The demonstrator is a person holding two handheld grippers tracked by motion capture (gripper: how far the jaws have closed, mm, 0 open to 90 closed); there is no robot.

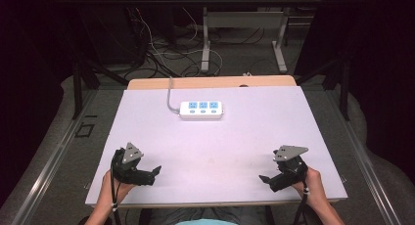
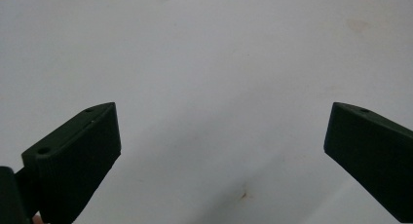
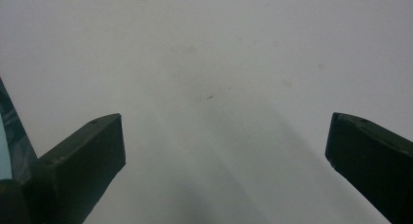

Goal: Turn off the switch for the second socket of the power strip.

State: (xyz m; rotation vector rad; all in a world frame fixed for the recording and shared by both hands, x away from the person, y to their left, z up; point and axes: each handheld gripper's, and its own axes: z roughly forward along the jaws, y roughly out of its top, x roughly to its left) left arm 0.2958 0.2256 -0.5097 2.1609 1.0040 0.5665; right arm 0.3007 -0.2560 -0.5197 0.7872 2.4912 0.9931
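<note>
A white power strip (image 1: 201, 109) with three blue sockets lies at the back middle of the white table (image 1: 215, 146), its grey cord (image 1: 170, 95) running off the far edge. My left gripper (image 1: 155, 172) rests near the front left, held by a hand, jaws pointing right. My right gripper (image 1: 263, 179) rests near the front right, jaws pointing left. In the left gripper view the left gripper (image 2: 221, 136) stands open over bare table. In the right gripper view the right gripper (image 3: 224, 141) is also open with nothing between its jaws. Both are far from the power strip.
The table's wooden far edge (image 1: 210, 81) shows behind the white sheet. Beyond it are a floor with tangled cables (image 1: 161, 54) and the legs of another table (image 1: 205, 44). Metal rails (image 1: 54, 156) run along both sides.
</note>
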